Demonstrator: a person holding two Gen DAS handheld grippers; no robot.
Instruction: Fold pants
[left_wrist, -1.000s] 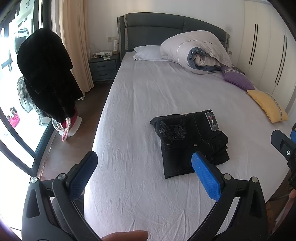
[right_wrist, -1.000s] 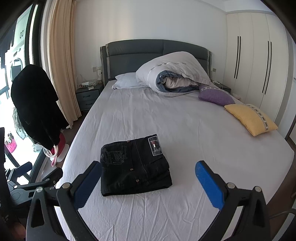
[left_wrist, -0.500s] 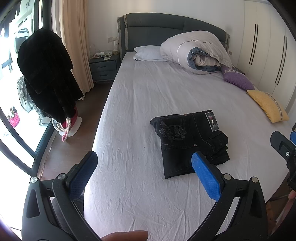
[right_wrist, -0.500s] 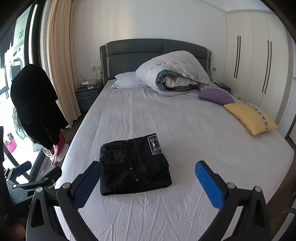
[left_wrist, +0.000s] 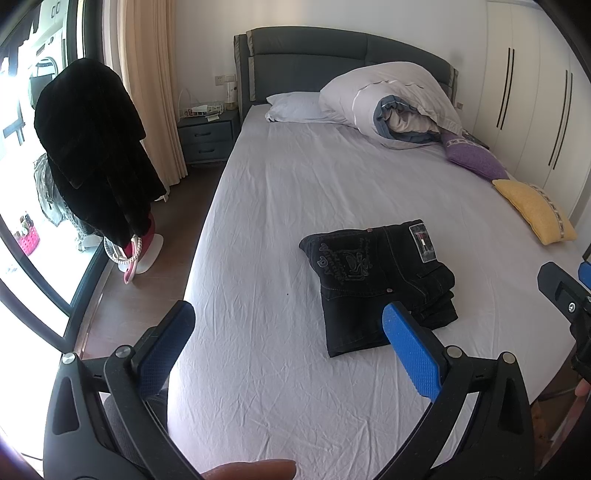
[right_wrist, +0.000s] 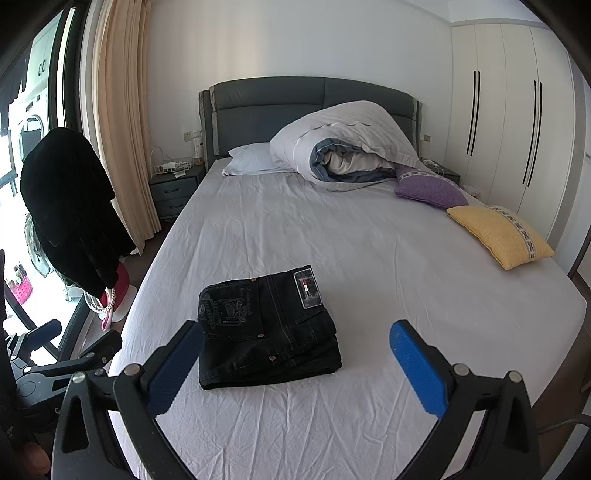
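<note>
Black pants (left_wrist: 376, 280) lie folded in a compact rectangular stack on the white bed sheet (left_wrist: 280, 206); they also show in the right wrist view (right_wrist: 262, 328). My left gripper (left_wrist: 288, 343) is open and empty, held back above the near part of the bed, left of the pants. My right gripper (right_wrist: 295, 358) is open and empty, held back just in front of the pants, not touching them. Part of the right gripper shows at the right edge of the left wrist view (left_wrist: 565, 291).
A rolled duvet (right_wrist: 343, 147), a white pillow (right_wrist: 251, 158), a purple cushion (right_wrist: 428, 190) and a yellow cushion (right_wrist: 498, 236) lie at the head and right side of the bed. A black coat (left_wrist: 92, 147) hangs on a stand left of the bed. A nightstand (left_wrist: 207, 136) is beside it.
The right wrist view has shifted very slightly; the pants sit a touch nearer its left. Both grippers stay open and the pants have not moved.
</note>
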